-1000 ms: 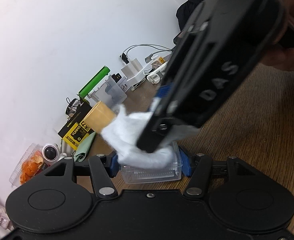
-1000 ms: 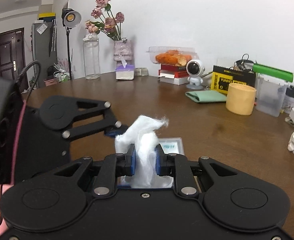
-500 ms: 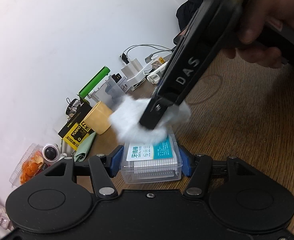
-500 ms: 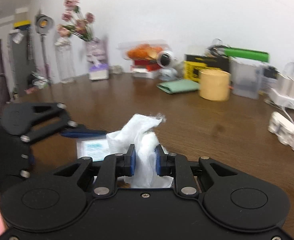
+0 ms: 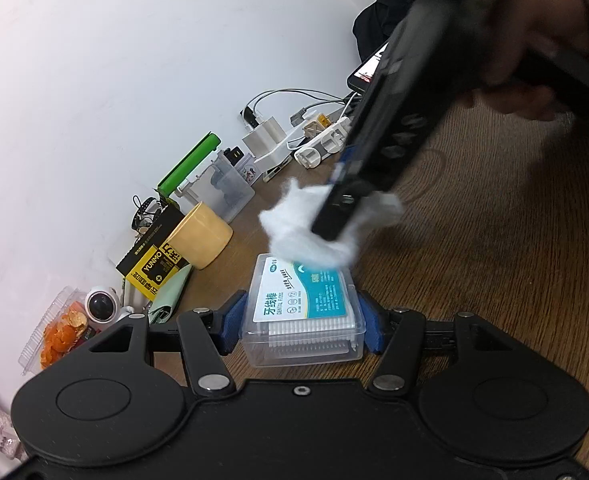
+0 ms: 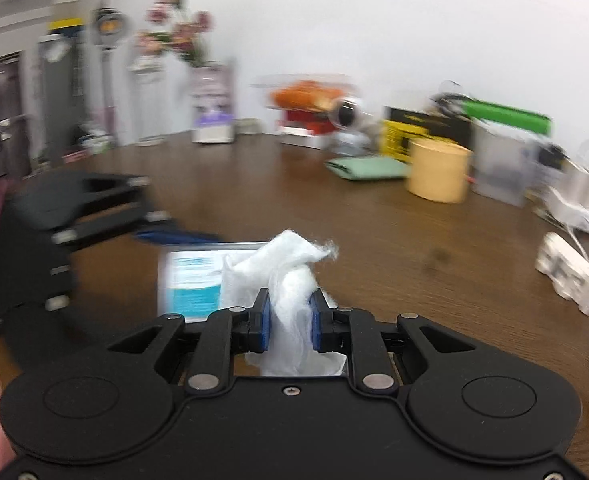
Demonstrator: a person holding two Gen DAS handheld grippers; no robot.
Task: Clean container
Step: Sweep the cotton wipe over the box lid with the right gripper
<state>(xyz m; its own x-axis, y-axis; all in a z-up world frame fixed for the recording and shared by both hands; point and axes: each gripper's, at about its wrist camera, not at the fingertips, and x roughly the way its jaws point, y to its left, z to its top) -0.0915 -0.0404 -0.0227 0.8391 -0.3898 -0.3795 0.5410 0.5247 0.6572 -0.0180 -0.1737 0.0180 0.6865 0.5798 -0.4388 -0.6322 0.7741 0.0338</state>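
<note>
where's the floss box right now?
Left wrist view, bottom centre: the floss box sits on the table, clamped in the left tool, tissue at its far edge.

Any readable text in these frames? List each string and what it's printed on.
"牙线棒" and "DENTAL FLOSS": label of the clear box held by the left gripper.
"YUNMO": black-and-yellow carton by the wall; its other print is too small.
Remaining label print on the box: too small.
Right wrist view: all blurred. The right gripper clamps a white wipe with no text.
</note>
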